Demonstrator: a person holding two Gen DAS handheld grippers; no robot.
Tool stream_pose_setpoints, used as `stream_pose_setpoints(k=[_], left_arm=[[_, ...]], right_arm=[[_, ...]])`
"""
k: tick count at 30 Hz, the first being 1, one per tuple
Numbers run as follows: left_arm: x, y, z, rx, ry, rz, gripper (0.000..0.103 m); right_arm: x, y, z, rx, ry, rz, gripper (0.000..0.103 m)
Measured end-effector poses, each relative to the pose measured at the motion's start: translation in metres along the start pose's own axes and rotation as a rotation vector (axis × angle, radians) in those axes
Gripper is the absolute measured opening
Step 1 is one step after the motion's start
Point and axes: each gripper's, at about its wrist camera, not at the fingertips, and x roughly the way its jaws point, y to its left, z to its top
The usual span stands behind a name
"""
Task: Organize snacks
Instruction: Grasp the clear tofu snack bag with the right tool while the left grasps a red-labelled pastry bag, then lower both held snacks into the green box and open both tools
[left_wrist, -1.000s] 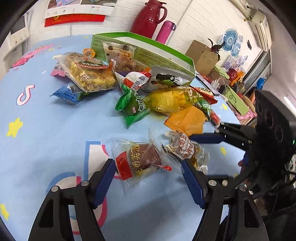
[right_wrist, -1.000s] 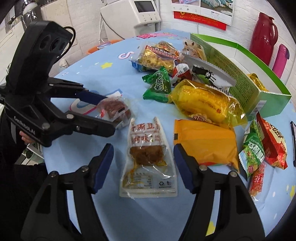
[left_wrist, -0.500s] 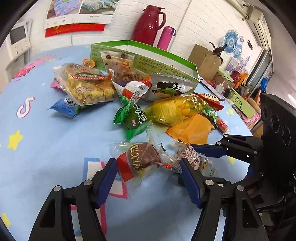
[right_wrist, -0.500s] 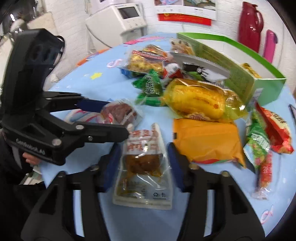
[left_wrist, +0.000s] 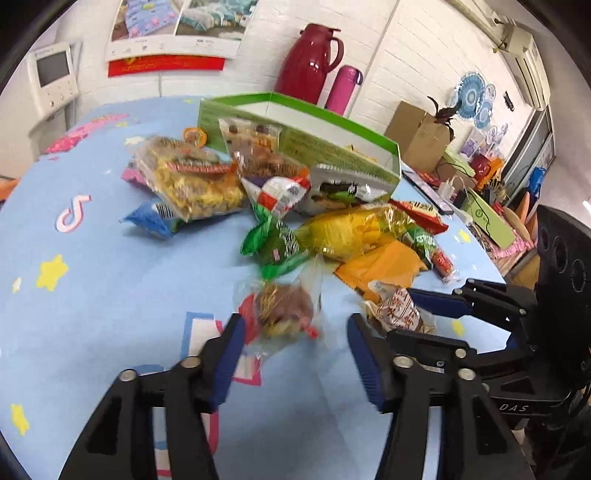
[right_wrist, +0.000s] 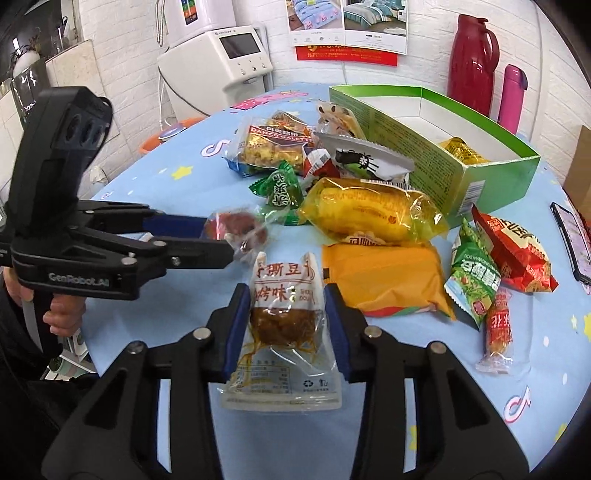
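Observation:
A clear packet of brown snack with a red label (left_wrist: 284, 314) lies between the fingers of my left gripper (left_wrist: 295, 332). The jaws stand open and a gap shows on the packet's right side. From the right wrist view this packet (right_wrist: 240, 229) sits at the left gripper's (right_wrist: 218, 238) fingertips. My right gripper (right_wrist: 288, 321) is shut on a clear packet of brown shredded tofu (right_wrist: 284, 317), both pads pressing its sides. In the left wrist view that tofu packet (left_wrist: 399, 314) looks crumpled between the right gripper's (left_wrist: 402, 314) fingers. The open green box (right_wrist: 424, 162) holds one yellow packet.
On the blue tablecloth (right_wrist: 406, 387), beyond both grippers, lie a yellow bag (right_wrist: 369, 210), an orange packet (right_wrist: 384, 277), a green candy bag (right_wrist: 280, 188) and other snacks. A phone (right_wrist: 570, 243) lies at the right edge. A red thermos (right_wrist: 472, 59) and pink bottle (right_wrist: 513, 96) stand behind the box.
Both grippers have narrowed. The right one closed onto the tofu packet. The left one's fingers drew in around the brown snack packet, which has tipped up and looks blurred.

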Motion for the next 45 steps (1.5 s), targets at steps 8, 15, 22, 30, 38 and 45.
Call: stream_pose_setpoints(k=[8, 15, 22, 30, 38, 45], left_arm=[[0.034, -0.003, 0.015, 0.028, 0.043, 0.047, 0.067], [0.019, -0.005, 0.008, 0.053, 0.045, 0.059, 0.045], [-0.017, -0.027, 0.040, 0.136, -0.067, 0.035, 0.045], [-0.013, -0.047, 0.111, 0.188, -0.168, 0.006, 0.045], [0.035, -0.040, 0.183, 0.117, -0.172, 0.012, 0.046], [0.080, -0.021, 0.220, 0.068, -0.152, 0.055, 0.046]], right_arm=[[0.003, -0.010, -0.003, 0.043, 0.002, 0.005, 0.043], [-0.006, -0.011, 0.001, 0.048, -0.029, 0.007, 0.043], [-0.030, -0.013, 0.024, 0.017, -0.118, -0.023, 0.043], [-0.048, -0.037, 0.069, -0.001, -0.234, -0.129, 0.043], [-0.033, -0.090, 0.116, 0.047, -0.256, -0.223, 0.043], [0.001, -0.137, 0.144, 0.103, -0.233, -0.275, 0.043]])
